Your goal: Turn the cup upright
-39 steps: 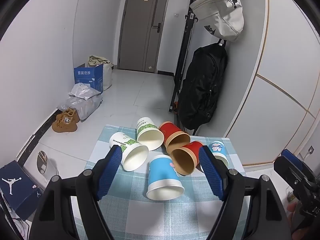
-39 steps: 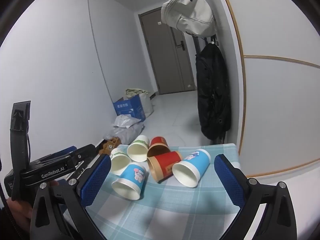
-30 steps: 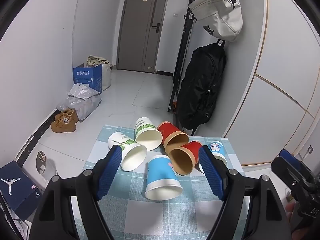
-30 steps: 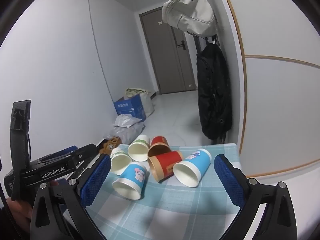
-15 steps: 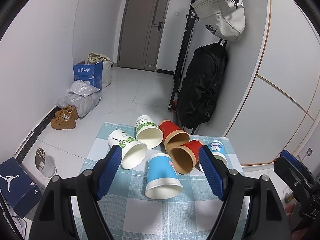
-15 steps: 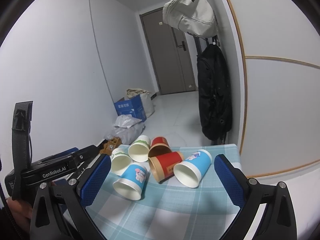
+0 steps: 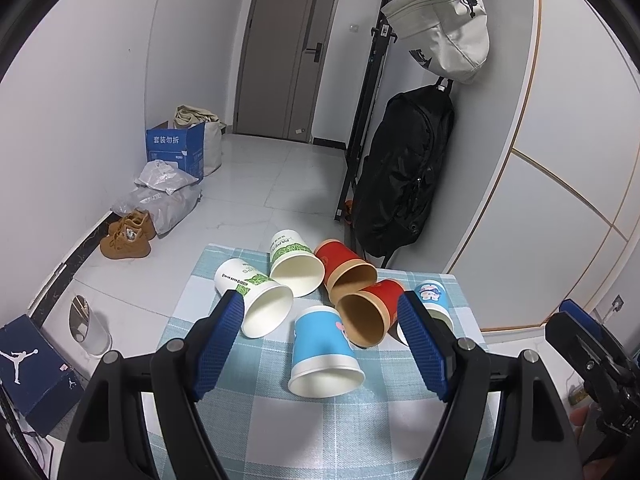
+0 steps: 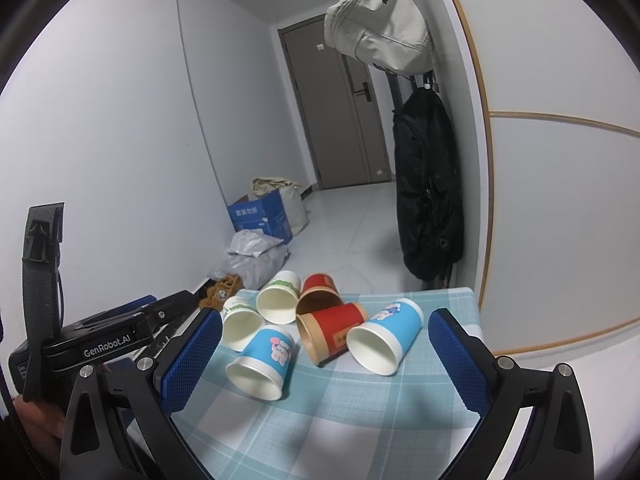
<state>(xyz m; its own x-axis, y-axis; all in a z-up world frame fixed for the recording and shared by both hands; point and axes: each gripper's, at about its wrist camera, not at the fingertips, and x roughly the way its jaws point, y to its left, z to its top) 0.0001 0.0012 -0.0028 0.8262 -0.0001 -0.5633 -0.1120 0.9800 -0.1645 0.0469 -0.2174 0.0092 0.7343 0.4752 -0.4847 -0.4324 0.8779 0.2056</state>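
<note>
Six paper cups lay tipped in a cluster on the checked surface (image 7: 340,420). Nearest blue cartoon cup (image 7: 325,351) lay on its side, long axis roughly front-to-back, open mouth toward the camera. Behind it, the two red cups (image 7: 370,312) and two green-printed white cups (image 7: 256,300) also mouthed forward. Left tongs (image 7: 322,344) and right tongs (image 8: 324,356) hung wide apart, holding nothing. Black backpack (image 7: 404,176) hung on the wall; grey door (image 7: 294,52) beyond.

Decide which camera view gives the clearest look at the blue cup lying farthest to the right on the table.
The right wrist view: the blue cup lies unobstructed there, open mouth and cartoon print both visible. In the left wrist view, the same cup is mostly hidden behind a finger of the open left gripper.
</note>
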